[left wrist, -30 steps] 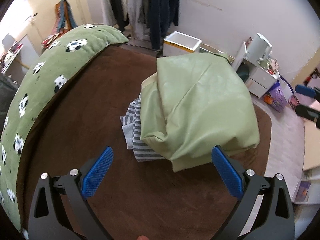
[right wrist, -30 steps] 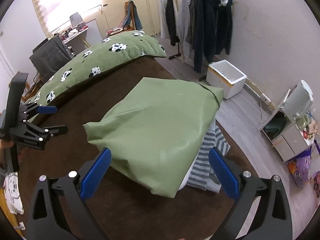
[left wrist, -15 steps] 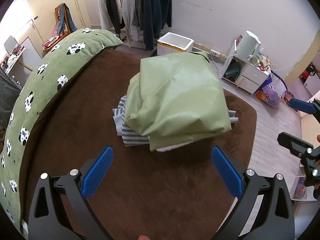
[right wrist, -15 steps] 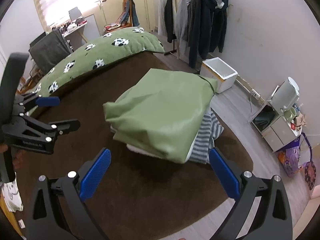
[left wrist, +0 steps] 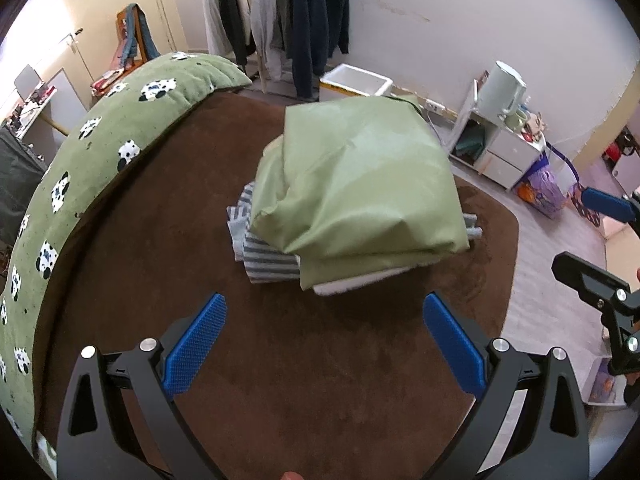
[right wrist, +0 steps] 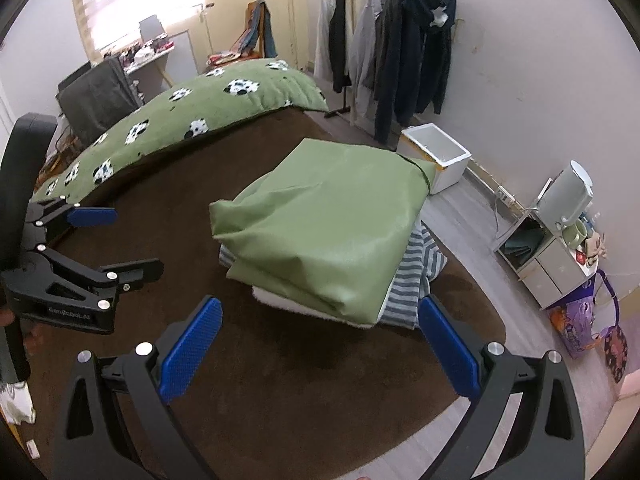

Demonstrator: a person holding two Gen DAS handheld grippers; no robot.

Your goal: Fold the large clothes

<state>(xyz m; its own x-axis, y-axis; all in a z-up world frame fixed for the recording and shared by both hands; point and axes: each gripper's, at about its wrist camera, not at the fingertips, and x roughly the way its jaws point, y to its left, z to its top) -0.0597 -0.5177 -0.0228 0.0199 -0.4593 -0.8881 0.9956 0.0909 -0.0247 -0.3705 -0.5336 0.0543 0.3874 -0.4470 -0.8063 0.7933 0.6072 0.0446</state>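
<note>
While both grippers hover above a round brown rug [left wrist: 280, 380], neither one holds anything. Nearest the camera in the left wrist view, the left gripper [left wrist: 325, 344] has its blue-padded fingers [left wrist: 196, 344] spread wide over bare rug. Likewise in the right wrist view, the right gripper [right wrist: 318, 348] has its fingers [right wrist: 190, 346] spread wide and empty. Each gripper also shows at the edge of the other's view, and both are clear of the clothes. Just beyond the fingers, near the middle of the rug, sits a stack of folded clothes. On top is a large green garment [left wrist: 360, 188], folded into a thick, roughly square bundle with soft creases. Under it lies a white layer [left wrist: 352, 284] that peeks out along the near edge, and a grey and white striped garment [left wrist: 268, 264] sticks out to the sides. Along the far left side of the rug lies a green blanket with black and white animal patches [left wrist: 100, 148]. Farther back, on the grey floor by the wall, stands an open white box [left wrist: 356, 82]. Behind it a rack of hanging dark and pale coats [right wrist: 392, 40] stands against the wall, and to the right is a low white cabinet [left wrist: 508, 156] with a pale kettle [left wrist: 502, 90] on top.
</note>
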